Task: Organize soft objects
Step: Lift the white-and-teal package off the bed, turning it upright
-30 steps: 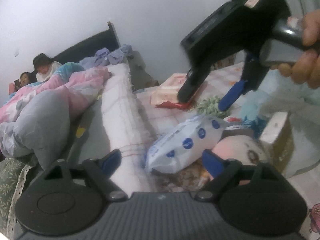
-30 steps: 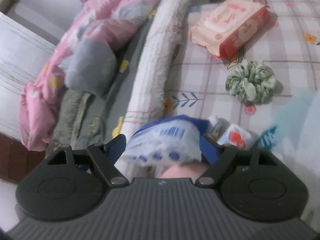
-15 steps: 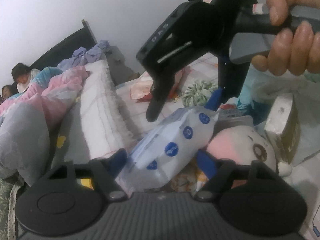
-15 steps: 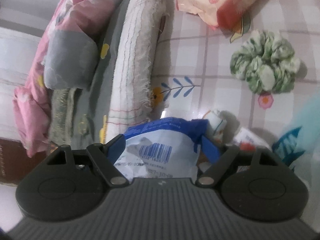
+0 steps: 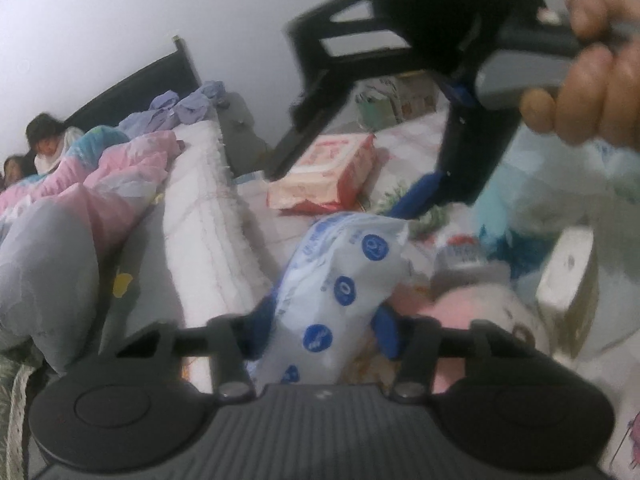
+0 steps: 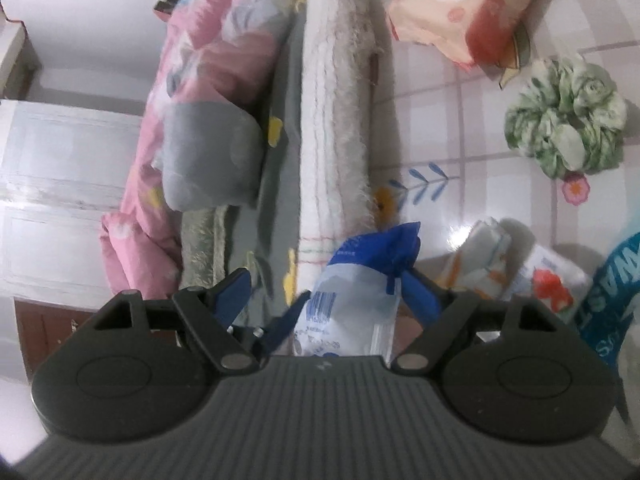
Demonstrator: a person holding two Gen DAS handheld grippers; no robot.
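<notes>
A soft white pack with blue dots (image 5: 344,280) lies on the checked sheet. My left gripper (image 5: 326,326) is shut on its near end. Its blue top end also shows in the right wrist view (image 6: 372,268). My right gripper (image 6: 328,294) is open and straddles that end from above; its black body (image 5: 400,40) hangs over the pack in the left wrist view. A pink plush toy (image 5: 480,312) lies right of the pack. A green scrunchie (image 6: 564,116) and a pink-red wipes pack (image 6: 460,12) lie farther off.
A rolled white towel (image 6: 336,112) runs along the left, with a pink quilt (image 6: 208,60) and grey pillow (image 6: 208,156) beyond. Small tissue packs (image 6: 516,268) and a teal bag (image 6: 616,280) lie right. A box (image 5: 568,284) stands at right.
My left gripper has closed on the dotted pack. My right gripper has come down over the pack's top end, and its jaws have spread wider.
</notes>
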